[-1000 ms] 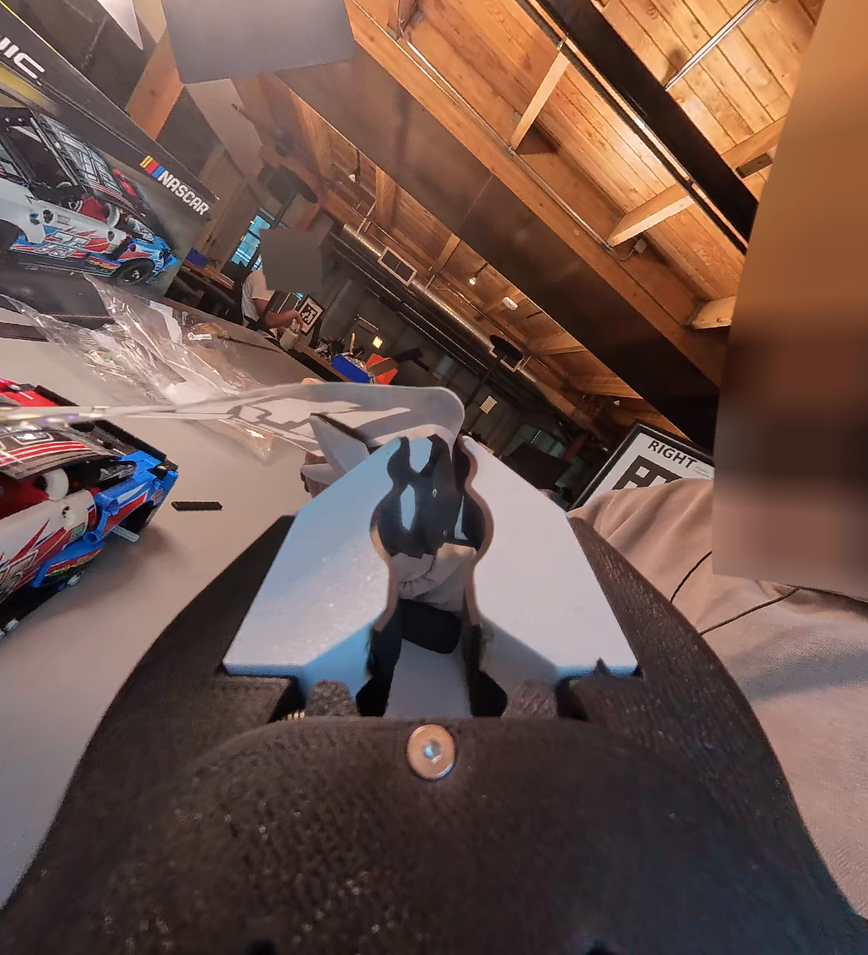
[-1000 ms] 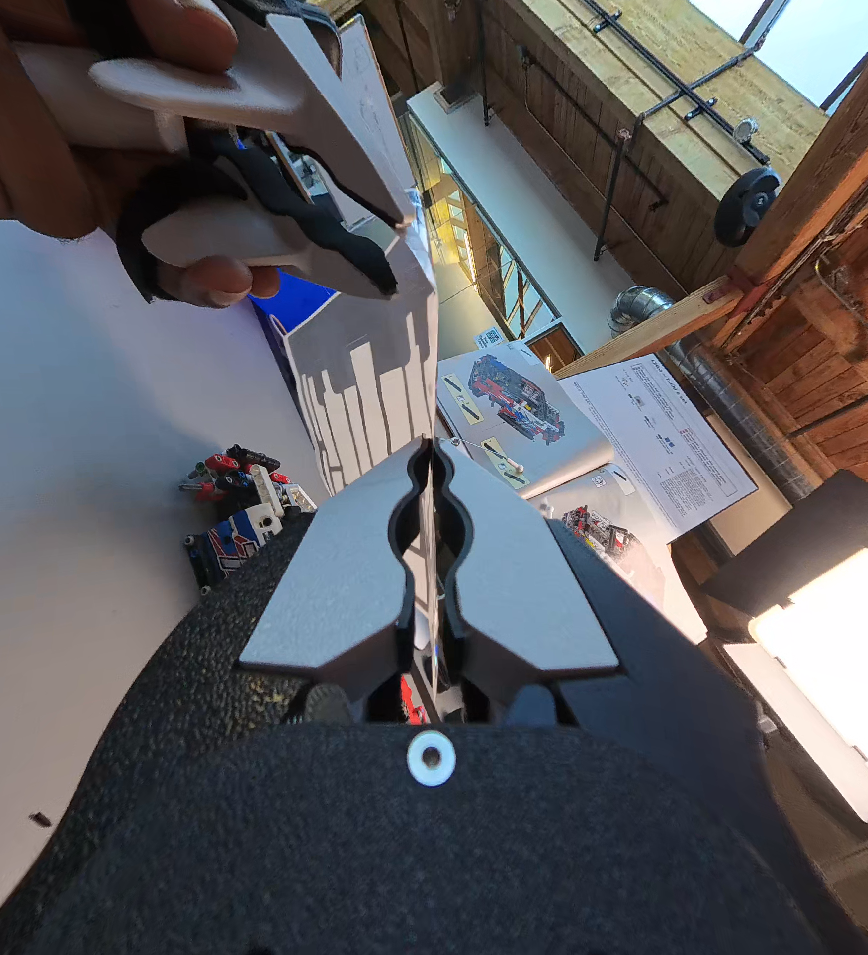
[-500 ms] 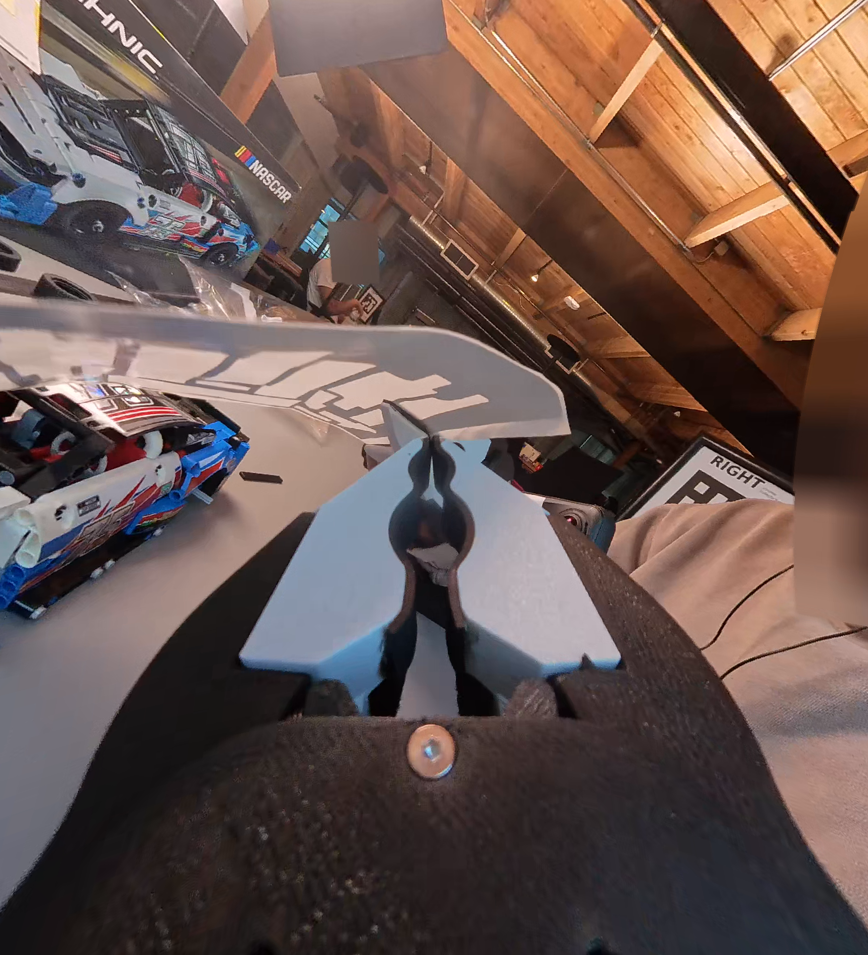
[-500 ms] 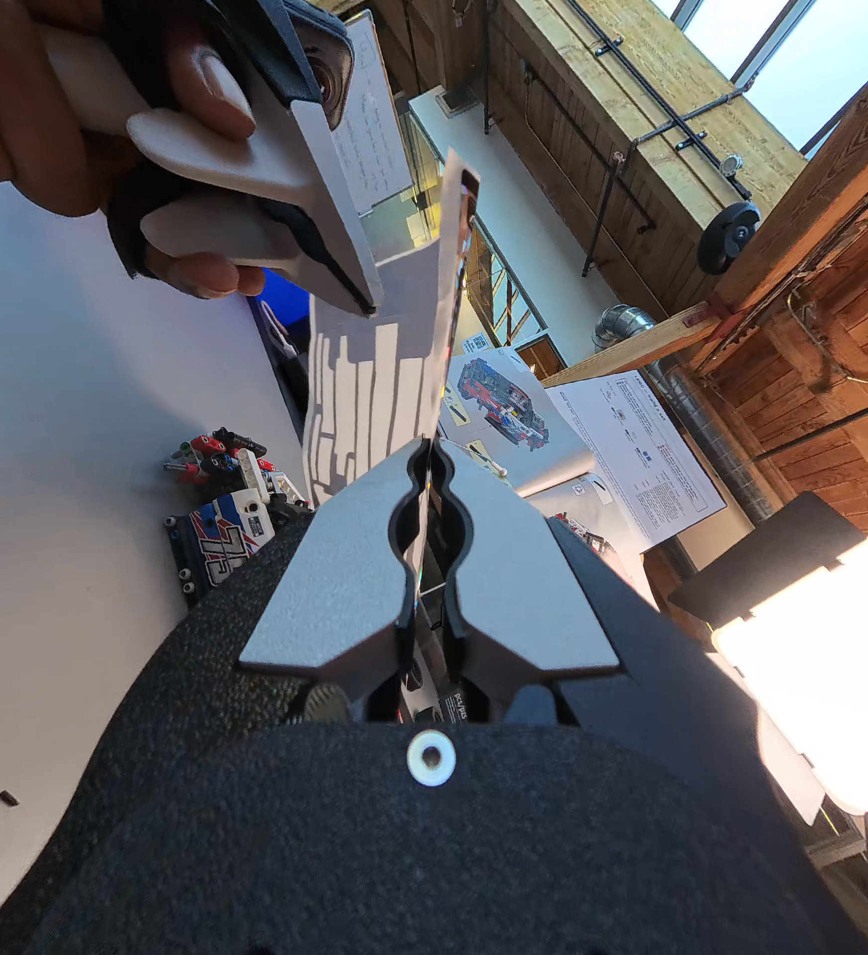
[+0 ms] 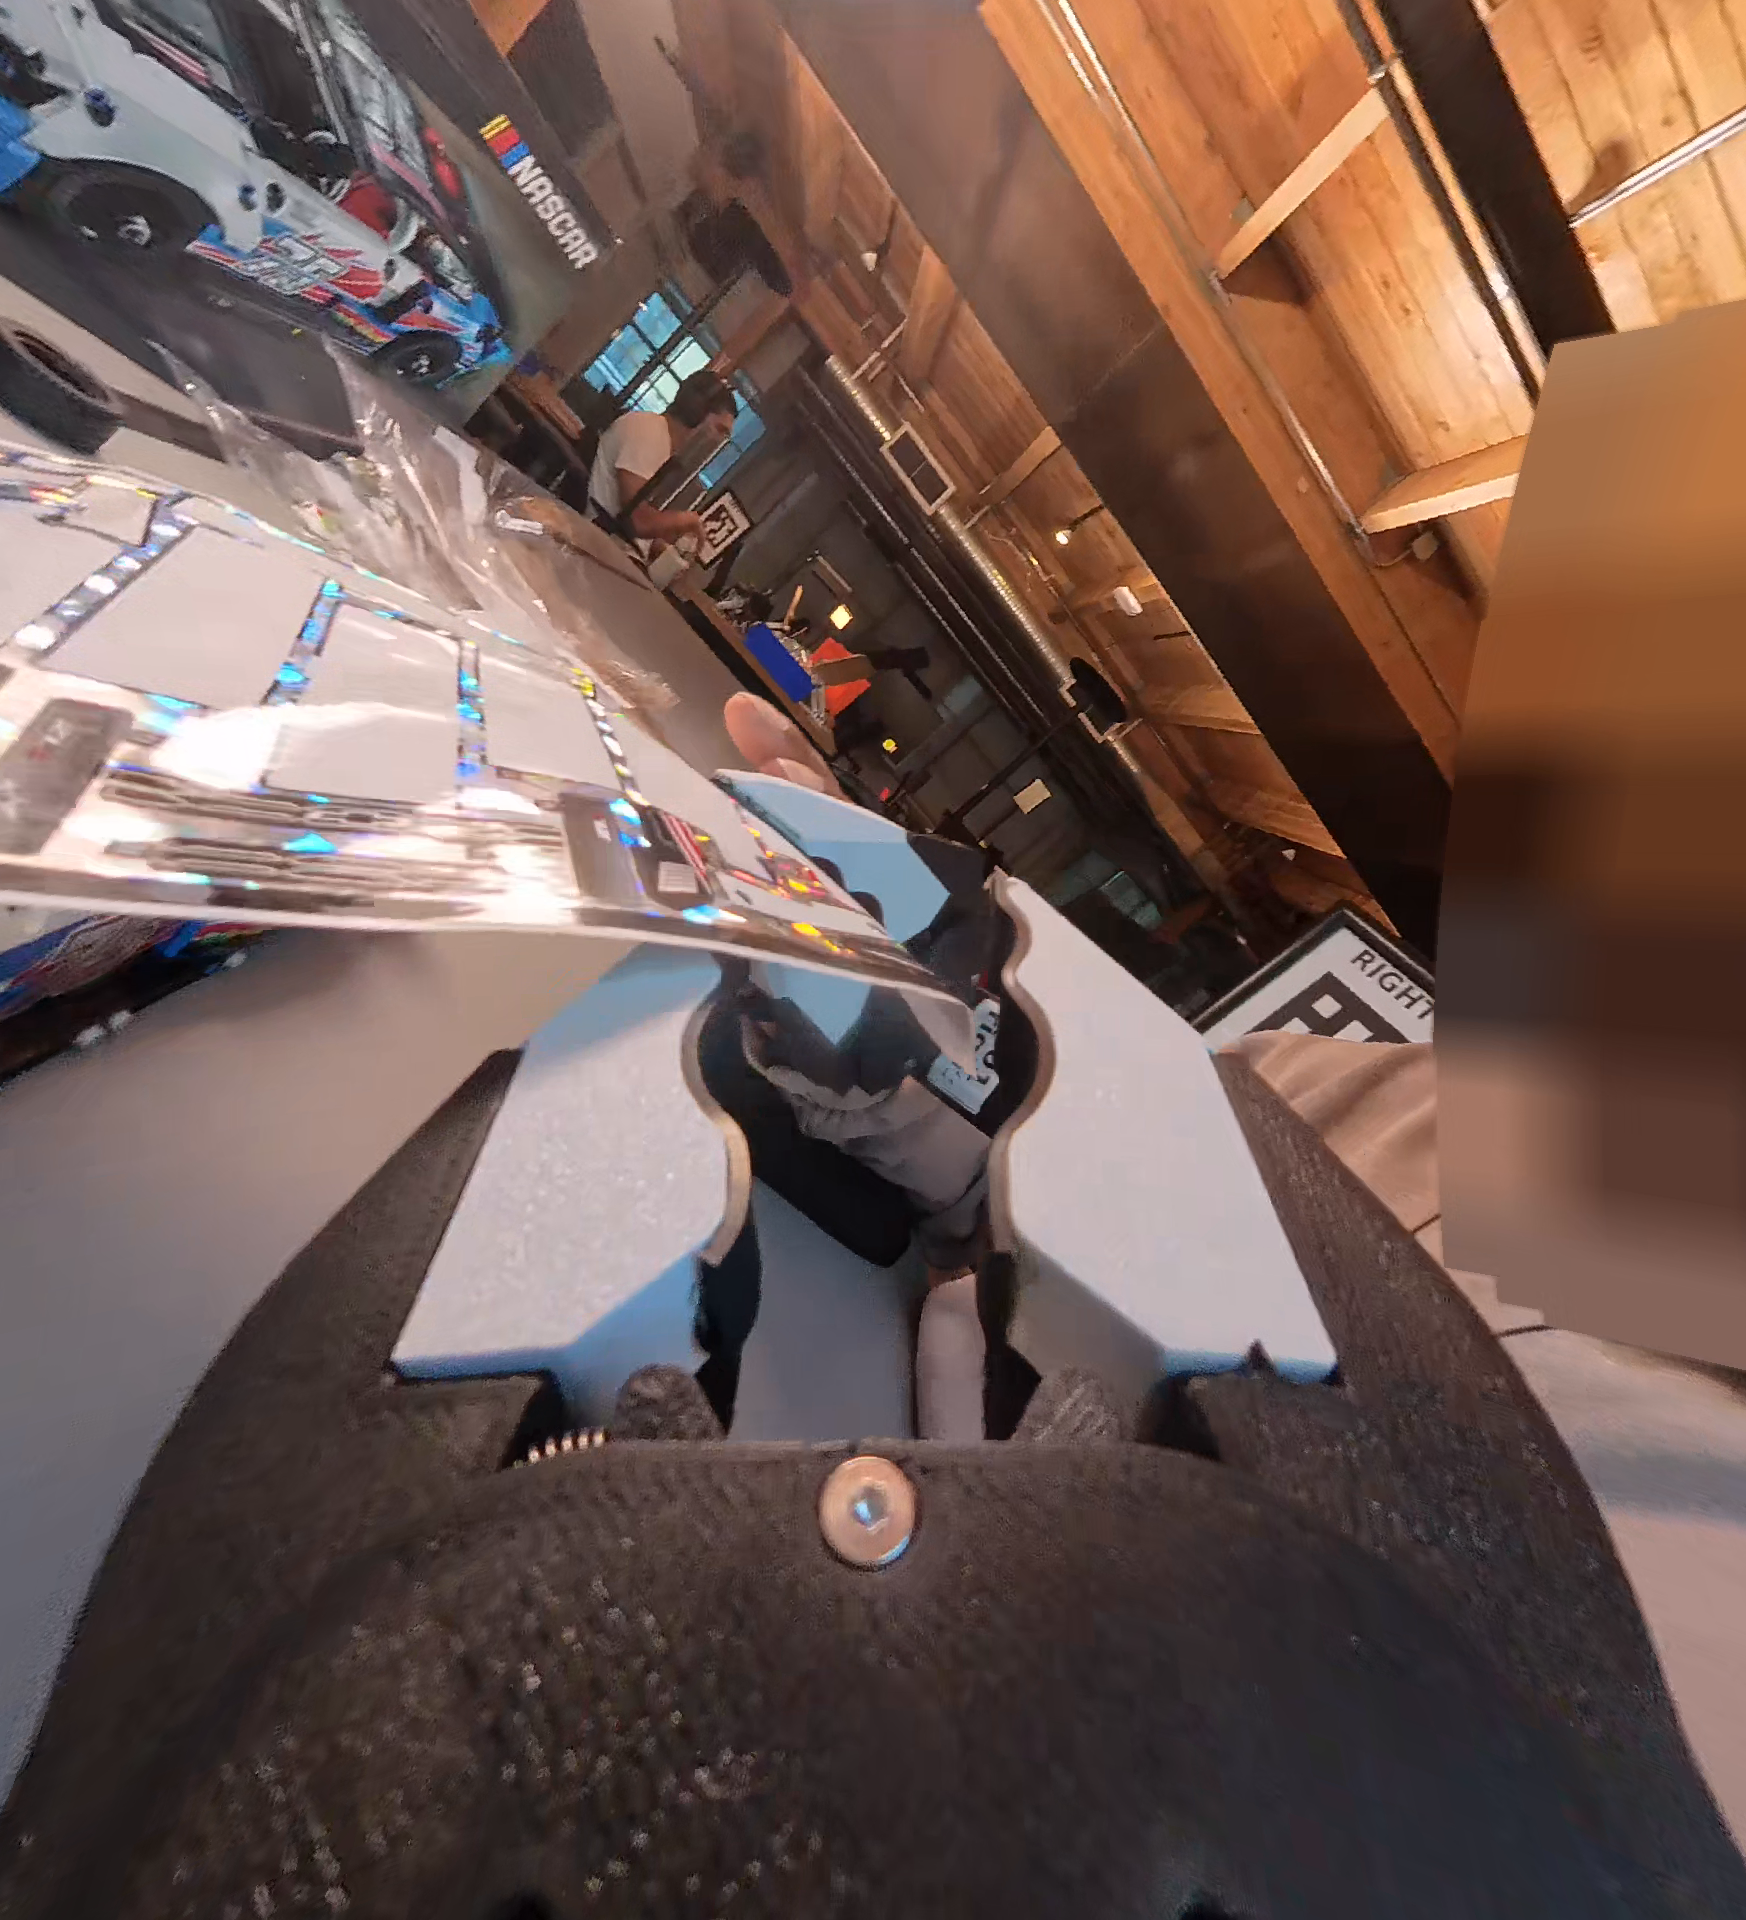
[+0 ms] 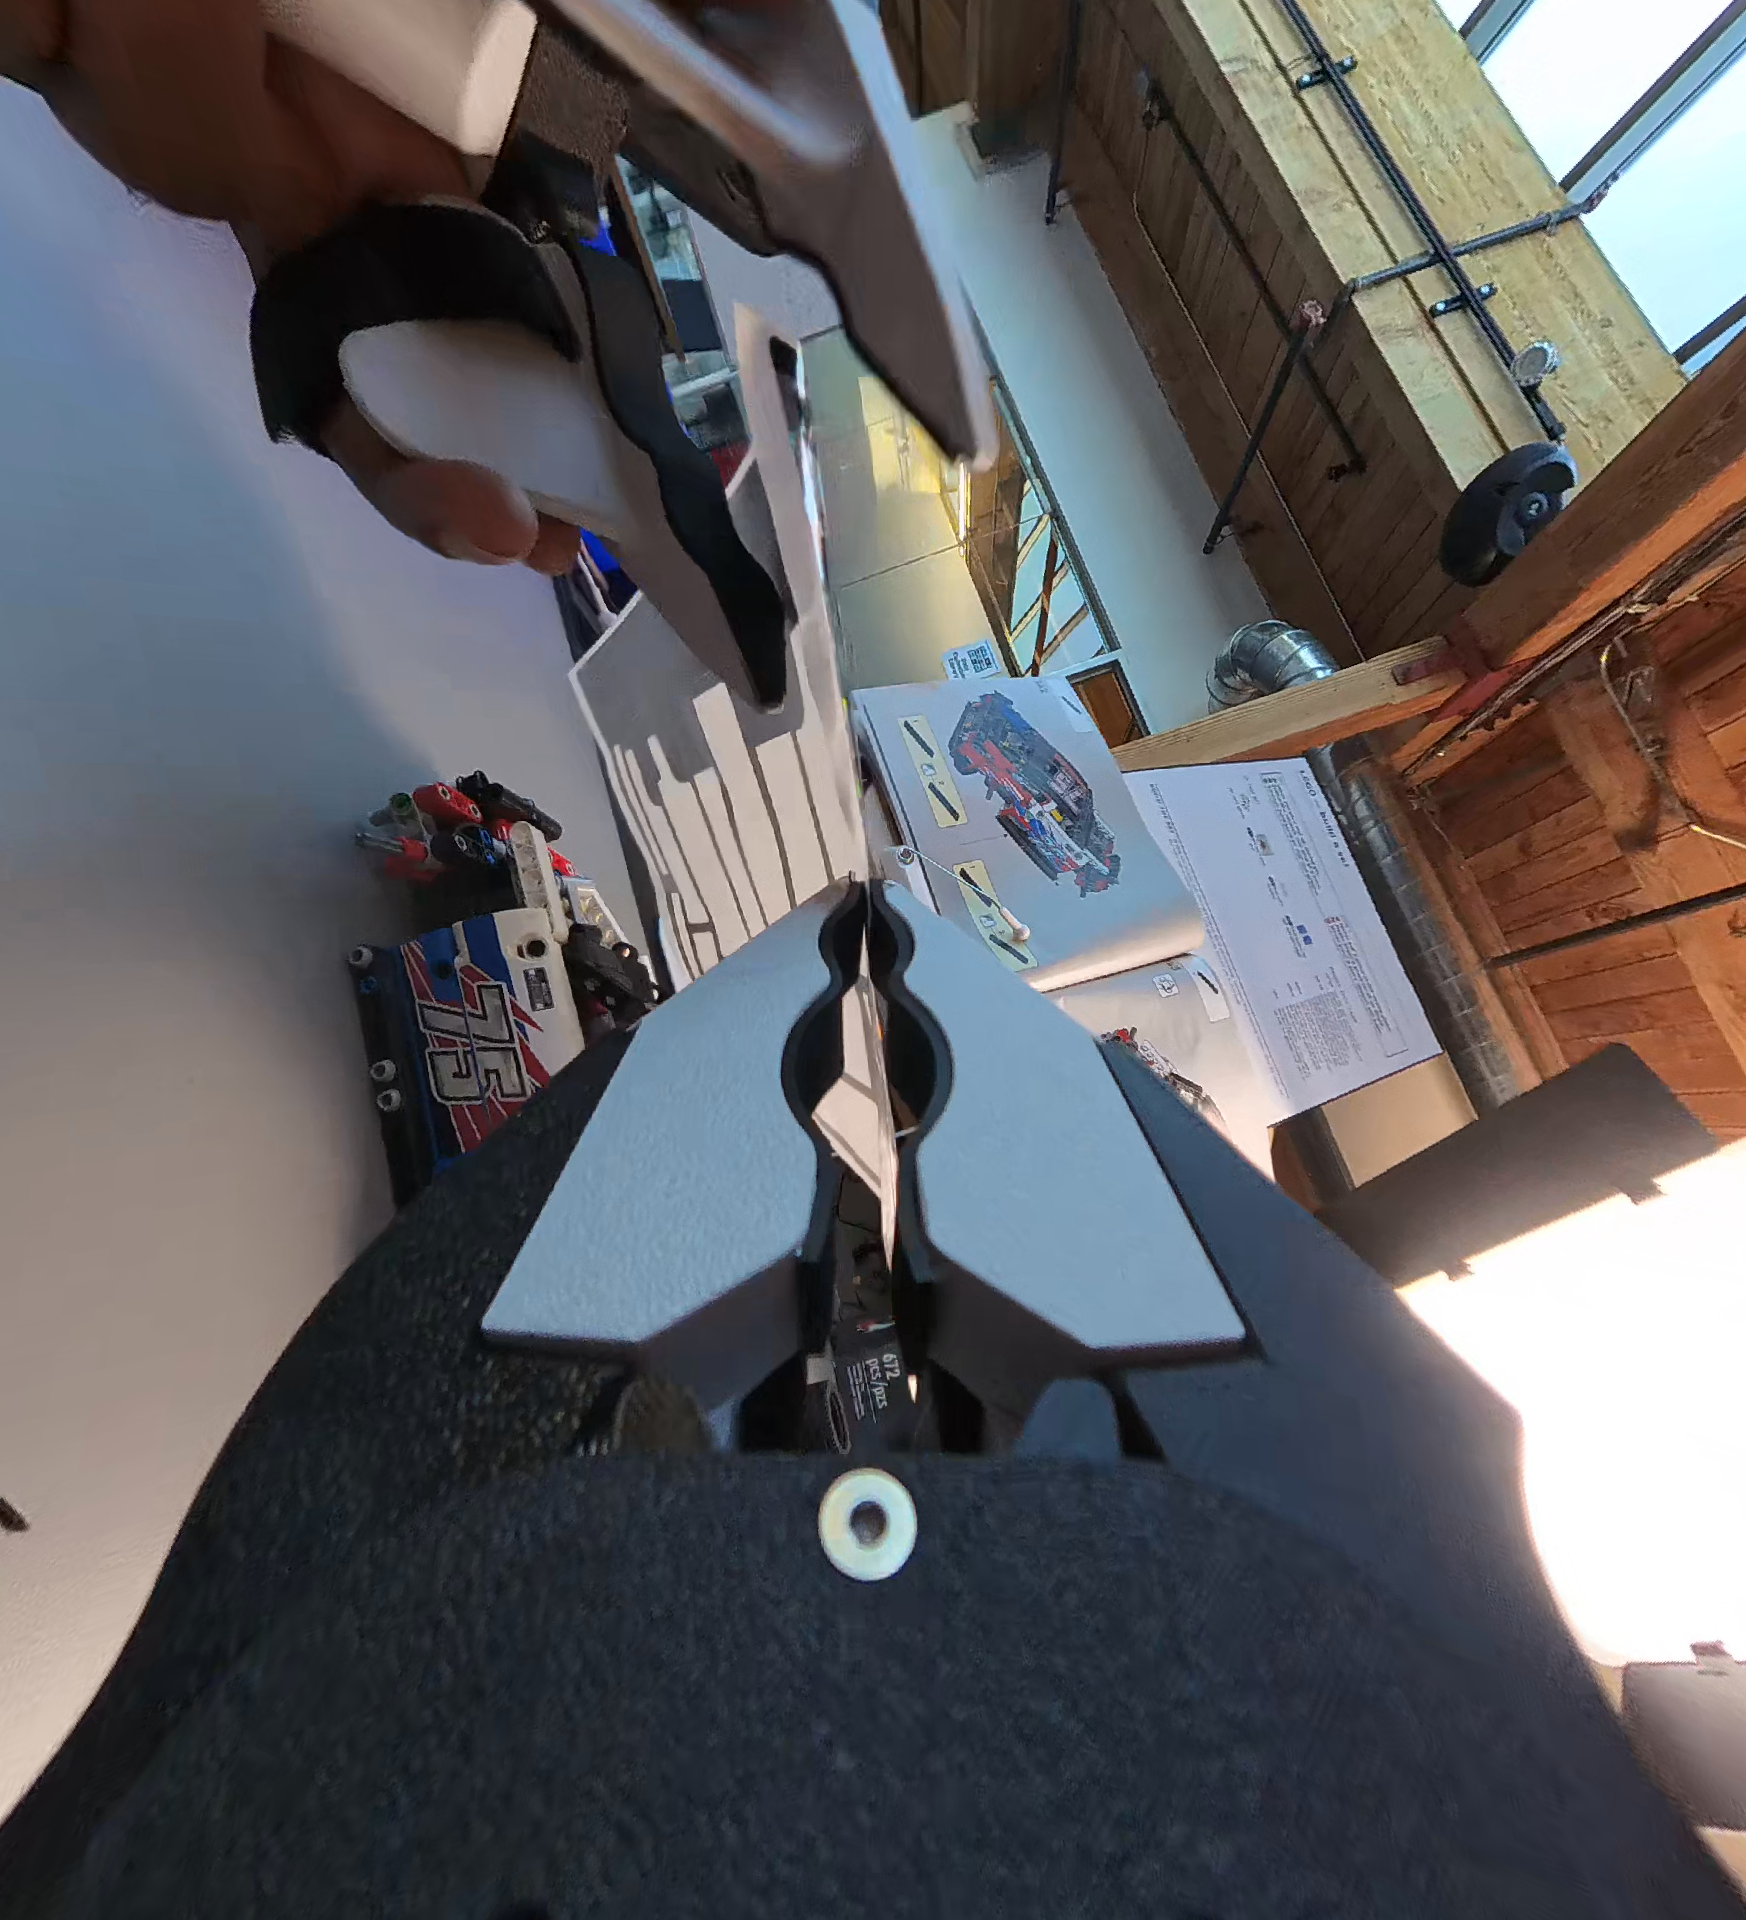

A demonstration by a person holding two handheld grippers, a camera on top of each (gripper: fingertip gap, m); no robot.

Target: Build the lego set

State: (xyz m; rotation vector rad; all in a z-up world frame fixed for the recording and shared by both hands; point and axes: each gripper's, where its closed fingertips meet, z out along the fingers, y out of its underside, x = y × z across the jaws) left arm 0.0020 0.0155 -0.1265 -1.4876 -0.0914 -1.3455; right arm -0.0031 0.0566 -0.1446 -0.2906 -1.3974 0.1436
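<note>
A sticker sheet (image 5: 329,727) with silver cut-outs spans the left wrist view. Its corner lies in the gap of my left gripper (image 5: 864,956), whose jaws stand apart, not pinching it. My right gripper (image 6: 864,894) is shut on the sheet's edge (image 6: 734,810). One of its fingers (image 5: 848,862) shows just beyond the sheet in the left wrist view. In the right wrist view the left gripper (image 6: 864,566), held by a hand, hangs open around the sheet's top. The part-built white, blue and red lego car (image 6: 474,1029) sits on the table, partly hidden under the sheet in the left wrist view (image 5: 69,966).
The set's box (image 5: 225,208) stands at the table's back with a loose tyre (image 5: 38,384) and clear plastic bags (image 5: 381,468) before it. An open instruction booklet (image 6: 1025,800) and a printed sheet (image 6: 1284,935) lie right of the car. Loose parts (image 6: 464,821) and a small black piece (image 6: 4,1515) lie on the table. There is about 5 cm between the tips of the two grippers.
My left gripper was shut on the sheet's corner half a second ago and now stands open. The sheet has swung flatter and closer across the left view. The right gripper keeps its grip.
</note>
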